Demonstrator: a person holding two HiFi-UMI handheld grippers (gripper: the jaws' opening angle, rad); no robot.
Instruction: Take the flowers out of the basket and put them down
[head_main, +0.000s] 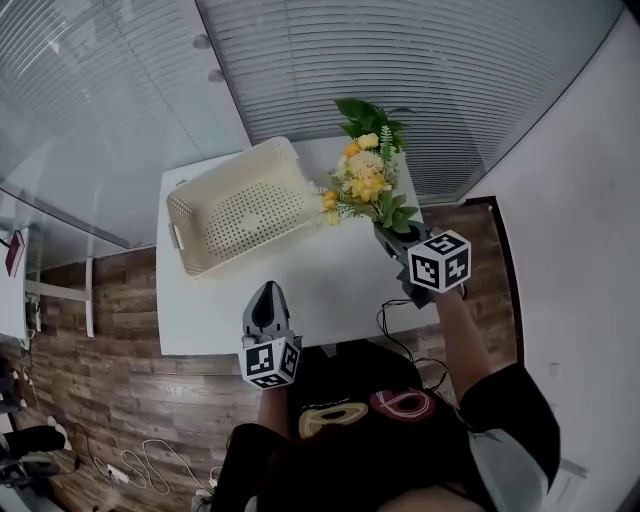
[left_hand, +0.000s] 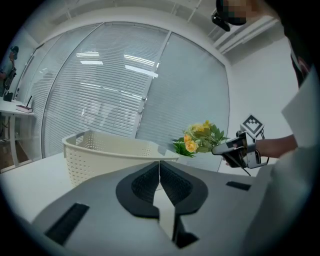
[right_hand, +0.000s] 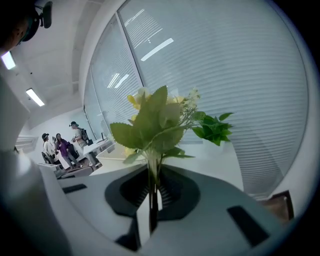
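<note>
A bunch of yellow flowers (head_main: 368, 175) with green leaves hangs over the white table's (head_main: 320, 285) far right corner, outside the cream perforated basket (head_main: 240, 205). My right gripper (head_main: 388, 233) is shut on the flower stems (right_hand: 151, 187), which run between its pads in the right gripper view. The basket lies tilted on the table's far left and looks empty. My left gripper (head_main: 267, 298) hovers near the table's front edge, jaws shut with nothing between them (left_hand: 159, 176). In the left gripper view the flowers (left_hand: 199, 138) and basket (left_hand: 107, 152) show ahead.
Slatted blinds (head_main: 420, 70) cover the glass walls behind the table. A wooden floor (head_main: 110, 400) with cables lies at the left. People stand at desks (right_hand: 62, 147) far off in the right gripper view.
</note>
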